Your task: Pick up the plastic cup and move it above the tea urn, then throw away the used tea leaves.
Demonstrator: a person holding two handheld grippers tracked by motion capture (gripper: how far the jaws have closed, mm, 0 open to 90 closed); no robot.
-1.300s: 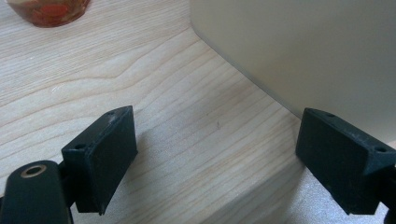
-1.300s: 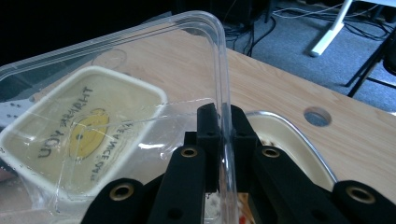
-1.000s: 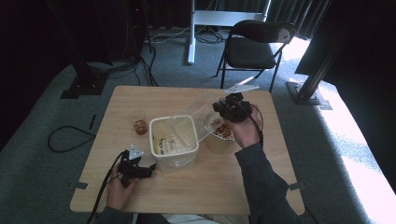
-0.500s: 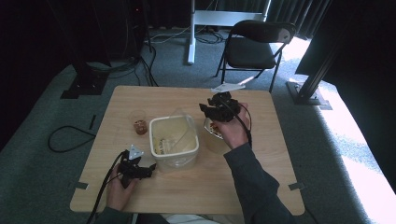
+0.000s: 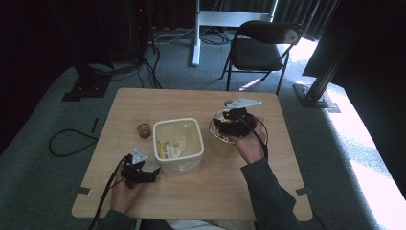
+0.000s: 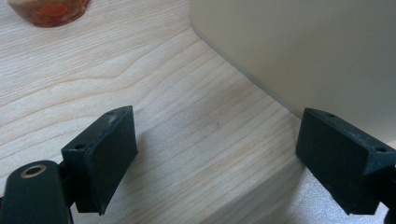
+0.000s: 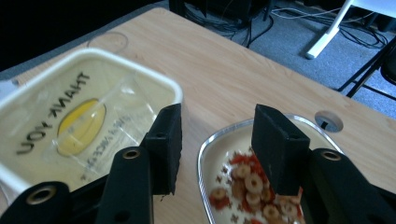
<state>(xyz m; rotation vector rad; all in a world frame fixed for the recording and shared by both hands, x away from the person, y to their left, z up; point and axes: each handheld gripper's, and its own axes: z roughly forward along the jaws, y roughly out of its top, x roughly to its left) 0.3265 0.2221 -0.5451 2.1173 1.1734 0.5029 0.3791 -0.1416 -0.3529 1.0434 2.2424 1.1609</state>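
A white square tub (image 5: 178, 143) stands mid-table and holds a clear "THANK YOU" bag (image 7: 70, 116) and a clear packet. Just right of the tub is a metal bowl (image 5: 222, 146) of ring cereal (image 7: 243, 177). My right gripper (image 5: 221, 125) hovers over that bowl's near-left rim. In the right gripper view, the right gripper (image 7: 217, 140) is open with nothing between its jaws. My left gripper (image 5: 152, 171) rests on the table at the tub's front-left corner. In the left gripper view, the left gripper (image 6: 217, 140) is open around bare wood, with the tub wall (image 6: 303, 46) just ahead.
A small glass cup (image 5: 143, 129) with something red in it sits left of the tub, and the cup (image 6: 49, 7) appears again in the left gripper view. A round cable hole (image 7: 328, 121) lies beyond the bowl. A black chair (image 5: 261, 45) stands behind the table.
My right gripper swung left toward the tub with a clear packet, then came back over the bowl with open jaws. The packet now lies in the tub. The left gripper stayed put.
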